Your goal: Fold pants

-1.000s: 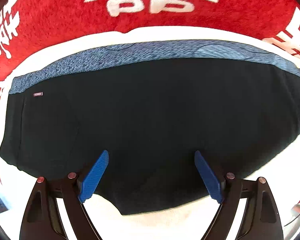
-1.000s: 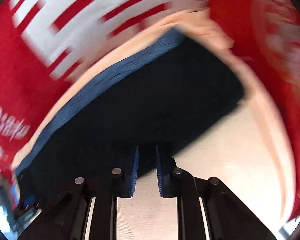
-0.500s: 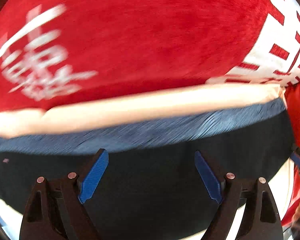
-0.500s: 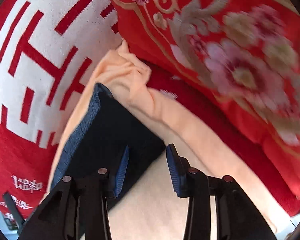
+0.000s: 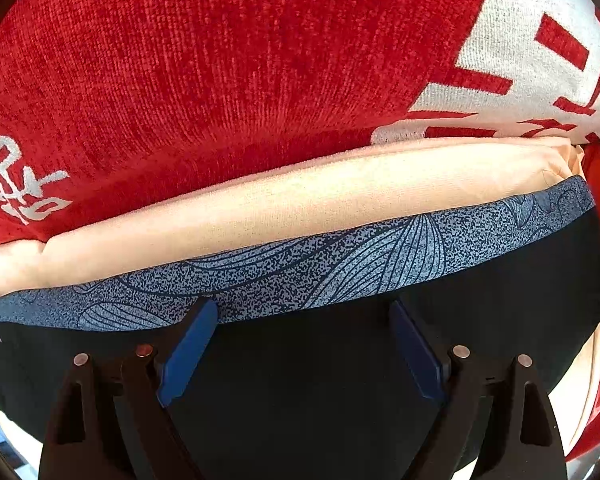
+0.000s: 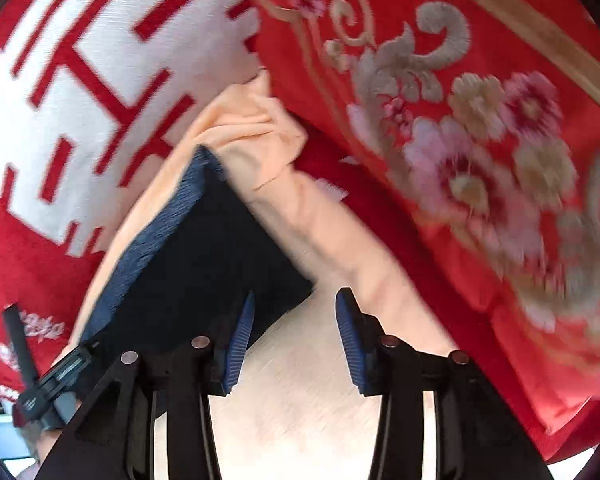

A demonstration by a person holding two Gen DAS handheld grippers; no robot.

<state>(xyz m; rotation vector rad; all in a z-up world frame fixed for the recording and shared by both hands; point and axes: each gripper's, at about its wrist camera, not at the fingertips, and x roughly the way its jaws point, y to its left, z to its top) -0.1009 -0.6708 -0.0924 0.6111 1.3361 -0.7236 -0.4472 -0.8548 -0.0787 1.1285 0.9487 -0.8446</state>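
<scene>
Two hand-held grippers, both now empty: my right hand-held gripper (image 6: 294, 344), pinched narrow a second ago, has opened off the pants (image 5: 320, 380); left (image 5: 304, 356) stays wide. Pants lie folded on peach sheet (image 5: 300, 208); fold apparently complete.

Behind everything, a red chenille blanket (image 5: 228, 80) woven with white Chinese characters, filling the far side of the left wrist view and the upper left of the right wrist view. Beneath, a peach-coloured sheet (image 5: 300, 208) bunched into a long roll where it meets the blanket, flat and pale nearer the camera. On the right, a glossy red quilt (image 6: 480, 140) embroidered with pink flowers and grey-gold scrolls, lying against the sheet's edge; bright, even light throughout.
</scene>
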